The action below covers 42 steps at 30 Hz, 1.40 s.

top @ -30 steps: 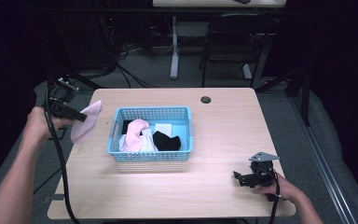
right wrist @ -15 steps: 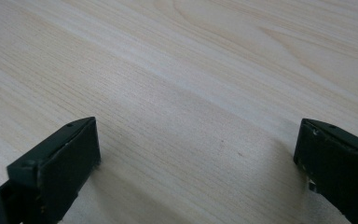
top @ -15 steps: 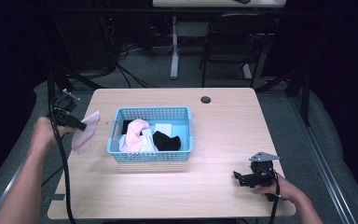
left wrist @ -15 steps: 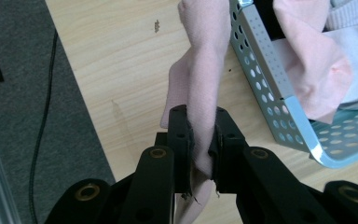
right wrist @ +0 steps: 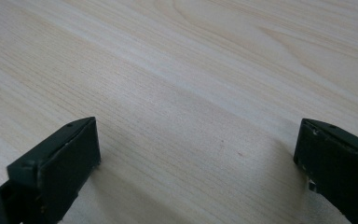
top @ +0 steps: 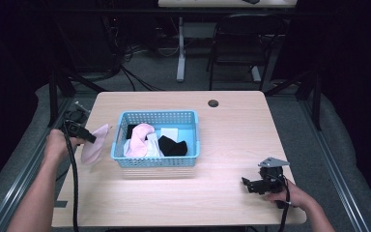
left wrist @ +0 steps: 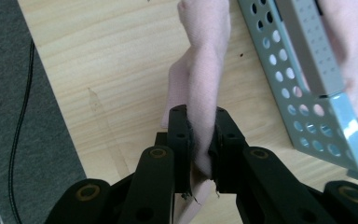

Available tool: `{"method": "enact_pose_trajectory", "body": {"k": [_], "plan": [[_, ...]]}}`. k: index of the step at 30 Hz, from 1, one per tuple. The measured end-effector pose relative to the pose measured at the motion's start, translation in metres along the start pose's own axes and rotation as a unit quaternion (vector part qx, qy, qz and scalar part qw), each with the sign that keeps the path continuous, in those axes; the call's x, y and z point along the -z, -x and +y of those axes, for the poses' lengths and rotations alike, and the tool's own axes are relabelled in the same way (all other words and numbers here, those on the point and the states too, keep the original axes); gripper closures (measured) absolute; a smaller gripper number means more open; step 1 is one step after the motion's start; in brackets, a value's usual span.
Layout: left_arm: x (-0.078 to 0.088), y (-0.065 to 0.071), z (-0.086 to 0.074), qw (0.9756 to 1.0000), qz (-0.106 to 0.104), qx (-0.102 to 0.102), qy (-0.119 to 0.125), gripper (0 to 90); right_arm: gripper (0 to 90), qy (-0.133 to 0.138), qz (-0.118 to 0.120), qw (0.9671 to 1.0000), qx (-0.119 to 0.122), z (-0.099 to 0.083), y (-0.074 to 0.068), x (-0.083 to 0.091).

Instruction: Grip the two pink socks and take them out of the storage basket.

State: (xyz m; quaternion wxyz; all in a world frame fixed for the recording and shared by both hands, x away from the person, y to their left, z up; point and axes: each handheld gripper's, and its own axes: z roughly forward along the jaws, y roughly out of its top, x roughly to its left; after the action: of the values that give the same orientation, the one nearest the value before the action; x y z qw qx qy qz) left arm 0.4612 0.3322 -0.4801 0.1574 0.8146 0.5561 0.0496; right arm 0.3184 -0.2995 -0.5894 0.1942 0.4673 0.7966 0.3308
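Counter (top: 232,125) of pale wood, seen from the high view, with a blue basket (top: 155,159) left of its middle. Inside the basket: a pink cloth (top: 139,140), a white piece (top: 170,133) and a black piece (top: 173,146). Just left of the basket, near the counter's left edge, the left claw (top: 91,138) clamped on a pale pink sock (top: 94,147), which hangs down to the wood. At the near right corner, the right claw (top: 249,185), low over bare wood, well apart from the basket. Small dark round hole (top: 213,103) by the far edge.

Left gripper view: black jaws of the left claw (left wrist: 200,140) pressed together on the pink sock (left wrist: 200,70), its far length lying on the wood beside the basket's perforated wall (left wrist: 289,79).

Right gripper view: right claw (right wrist: 198,163) with jaws wide apart, bare counter (right wrist: 177,70) between them.
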Motion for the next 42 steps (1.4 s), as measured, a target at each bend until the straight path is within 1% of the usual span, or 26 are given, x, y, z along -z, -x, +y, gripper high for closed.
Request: {"method": "enact_pose_trajectory", "body": {"k": [2, 5, 9, 11, 12, 15, 16, 17, 19, 23, 24, 25, 27, 28, 29, 32, 33, 34, 35, 36, 37, 38, 39, 40, 41, 42], "plan": [[-0.007, 0.000, -0.002, 1.0000, -0.004, 0.003, -0.006, 80.0, 0.0, 0.000, 0.000, 1.0000, 0.000, 0.000, 0.000, 0.000], [-0.011, -0.001, -0.003, 0.9999, -0.010, 0.010, -0.003, 79.9, 0.0, 0.000, 0.000, 1.0000, 0.000, 0.000, 0.000, 0.000], [-0.014, -0.001, -0.003, 0.9999, -0.005, 0.010, -0.004, 79.4, 0.0, 0.000, 0.000, 1.0000, 0.000, 0.000, 0.000, 0.000], [-0.019, -0.001, -0.004, 0.9999, -0.004, 0.010, -0.006, 79.3, 0.0, 0.000, 0.000, 1.0000, 0.000, 0.000, 0.000, 0.000], [-0.019, -0.001, -0.004, 0.9999, -0.004, 0.010, -0.006, 79.2, 0.0, 0.000, 0.000, 1.0000, 0.000, 0.000, 0.000, 0.000], [-0.026, -0.002, -0.006, 0.9998, -0.005, 0.014, -0.010, 78.9, 0.0, 0.000, 0.000, 1.0000, 0.000, 0.000, 0.000, 0.000], [-0.028, -0.003, -0.007, 0.9998, -0.008, 0.018, -0.010, 78.7, 0.0, 0.000, 0.000, 1.0000, 0.000, 0.000, 0.000, 0.000], [-0.028, -0.003, -0.007, 0.9997, -0.011, 0.022, -0.008, 78.6, 0.0, 0.000, 0.000, 1.0000, 0.000, 0.000, 0.000, 0.000], [-0.029, -0.003, -0.007, 0.9996, -0.011, 0.023, -0.008, 78.3, 0.0, 0.000, 0.000, 1.0000, 0.000, 0.000, 0.000, 0.000], [-0.030, -0.003, -0.007, 0.9997, -0.009, 0.022, -0.007, 76.5, 0.0, 0.000, 0.000, 1.0000, 0.000, 0.000, 0.000, 0.000], [-0.029, -0.003, -0.006, 0.9998, -0.009, 0.017, -0.009, 76.5, 0.0, 0.000, 0.000, 1.0000, 0.000, 0.000, 0.000, 0.000], [-0.027, -0.002, -0.006, 0.9997, -0.008, 0.021, -0.005, 70.9, 0.0, 0.000, 0.000, 1.0000, 0.000, 0.000, 0.000, 0.000], [-0.026, -0.003, -0.006, 0.9998, -0.007, 0.018, -0.007, 65.7, 0.0, 0.000, 0.000, 1.0000, 0.000, 0.000, 0.000, 0.000], [-0.024, -0.003, -0.007, 0.9998, 0.002, 0.021, -0.004, 59.4, 0.0, 0.000, 0.000, 1.0000, 0.000, 0.000, 0.000, 0.000], [-0.023, -0.003, -0.007, 0.9997, 0.005, 0.023, -0.002, 54.7, 0.0, 0.000, 0.001, 1.0000, 0.000, 0.000, 0.000, 0.000], [-0.020, -0.004, -0.009, 0.9996, 0.007, 0.026, 0.003, 45.6, 0.0, 0.000, 0.000, 1.0000, 0.000, 0.000, 0.000, 0.000], [-0.018, -0.005, -0.010, 0.9996, 0.009, 0.027, 0.009, 45.6, 0.0, 0.000, 0.000, 1.0000, 0.000, 0.000, 0.000, 0.000], [-0.013, -0.006, -0.011, 0.9994, 0.008, 0.030, 0.017, 39.3, 0.0, 0.000, 0.000, 1.0000, 0.000, 0.000, 0.000, 0.000], [-0.013, -0.006, -0.011, 0.9994, 0.008, 0.030, 0.017, 37.3, 0.0, 0.000, 0.000, 1.0000, 0.000, 0.000, 0.000, 0.000], [-0.008, -0.005, -0.011, 0.9992, 0.007, 0.030, 0.025, 32.5, 0.0, 0.000, 0.000, 1.0000, 0.000, 0.000, 0.000, 0.000], [-0.008, -0.005, -0.011, 0.9992, 0.007, 0.030, 0.025, 30.4, 0.0, 0.000, 0.000, 1.0000, 0.000, 0.000, 0.000, 0.000], [-0.005, -0.005, -0.011, 0.9991, 0.007, 0.028, 0.032, 30.4, 0.0, 0.000, 0.000, 1.0000, 0.000, 0.000, 0.000, 0.000], [-0.002, -0.003, -0.011, 0.9989, 0.008, 0.028, 0.037, 25.1, 0.0, 0.000, 0.000, 1.0000, 0.000, 0.000, 0.000, 0.000], [0.003, -0.002, -0.011, 0.9988, 0.010, 0.023, 0.042, 22.7, 0.0, 0.000, 0.000, 1.0000, 0.000, 0.000, 0.000, 0.000], [0.009, 0.000, -0.010, 0.9985, 0.007, 0.020, 0.050, 21.5, 0.0, 0.000, 0.001, 1.0000, 0.000, 0.000, 0.000, 0.000], [0.011, 0.001, -0.010, 0.9983, 0.009, 0.017, 0.056, 19.9, 0.0, 0.000, 0.000, 1.0000, 0.000, 0.000, 0.000, 0.000]]}}
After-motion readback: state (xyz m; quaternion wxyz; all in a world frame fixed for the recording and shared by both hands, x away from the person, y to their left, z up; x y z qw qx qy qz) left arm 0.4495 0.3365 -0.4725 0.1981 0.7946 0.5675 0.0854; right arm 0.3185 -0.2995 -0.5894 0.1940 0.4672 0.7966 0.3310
